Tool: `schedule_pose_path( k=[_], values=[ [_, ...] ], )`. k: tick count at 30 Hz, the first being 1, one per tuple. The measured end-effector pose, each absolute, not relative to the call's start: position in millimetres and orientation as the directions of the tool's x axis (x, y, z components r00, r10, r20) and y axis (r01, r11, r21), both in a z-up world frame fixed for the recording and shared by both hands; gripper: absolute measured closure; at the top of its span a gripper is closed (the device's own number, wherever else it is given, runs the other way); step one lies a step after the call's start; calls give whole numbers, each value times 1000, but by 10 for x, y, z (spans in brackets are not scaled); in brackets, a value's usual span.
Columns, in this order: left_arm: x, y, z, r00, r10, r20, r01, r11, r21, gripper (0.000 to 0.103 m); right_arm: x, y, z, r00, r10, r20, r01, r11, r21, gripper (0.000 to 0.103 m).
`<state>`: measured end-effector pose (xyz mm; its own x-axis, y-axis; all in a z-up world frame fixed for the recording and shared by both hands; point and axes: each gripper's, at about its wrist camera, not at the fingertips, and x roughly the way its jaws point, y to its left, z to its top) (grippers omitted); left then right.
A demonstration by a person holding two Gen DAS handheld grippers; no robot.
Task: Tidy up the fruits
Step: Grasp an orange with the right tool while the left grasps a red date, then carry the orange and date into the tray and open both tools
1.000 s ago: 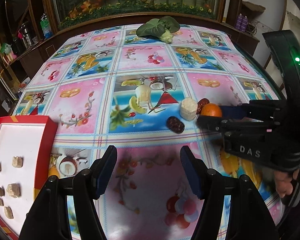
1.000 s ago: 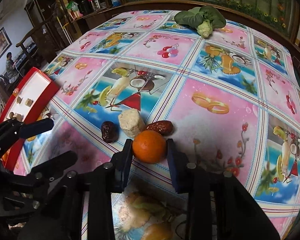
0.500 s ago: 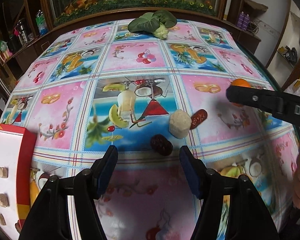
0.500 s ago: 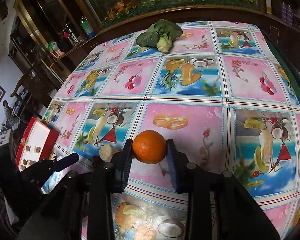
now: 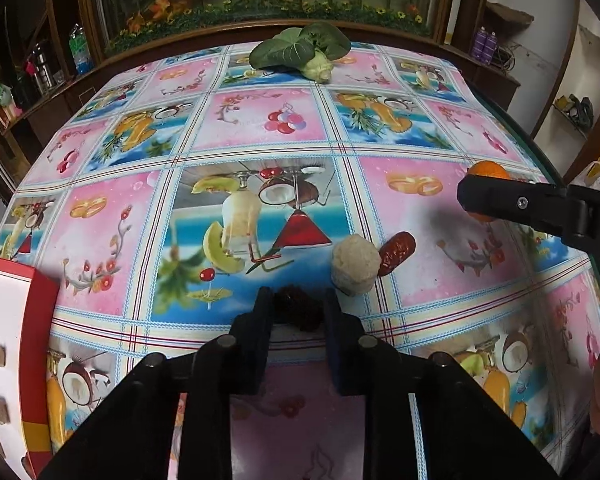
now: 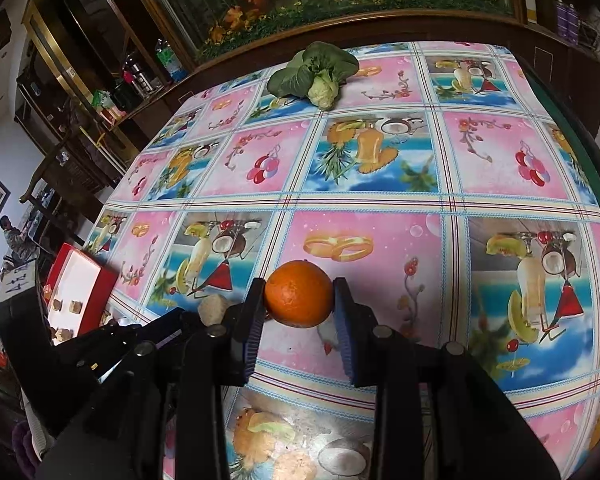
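The left gripper (image 5: 296,312) has closed on the dark date (image 5: 298,312) (right gripper (image 6: 300,300) still clamps the orange (image 6: 299,299)).

We see broad bare tabletop (image 6: 380,168) ahead. Obstacles: leafy vegetable (image 6: 314,72) at far edge, red tray (image 5: 40,320) left, pale lump (image 5: 355,264) touching date (image 5: 397,247) mid-tabletop.

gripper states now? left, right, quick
Left tongs: around the dark wrinkled dried date on the table; grip cannot be told.
Right tongs: shut on the round orange fruit.
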<state>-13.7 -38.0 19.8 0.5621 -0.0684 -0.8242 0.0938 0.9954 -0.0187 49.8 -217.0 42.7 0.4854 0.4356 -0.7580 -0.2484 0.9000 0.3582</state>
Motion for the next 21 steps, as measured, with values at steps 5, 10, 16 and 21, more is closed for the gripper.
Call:
schedule_pose_path(
  k=[5, 10, 16, 21],
  values=[
    [-182, -363, 211, 570, -73, -818, 92, 995, -25, 80, 496, -2176, 426, 494, 431, -755, -241, 902, 358, 68],
    [-377, -355, 374, 617, -53, -785, 87, 996, 1, 80, 469, -2165, 451, 506, 436, -744, -242, 900, 363, 68],
    [-698, -279, 676, 692, -52, -720, 92, 996, 17, 80, 402, -2086, 483, 535, 461, -708, -266, 887, 377, 68],
    [-883, -47, 875, 744, -19, -668, 51, 998, 28, 80, 324, -1960, 499, 558, 493, -668, -284, 869, 405, 68]
  ],
)
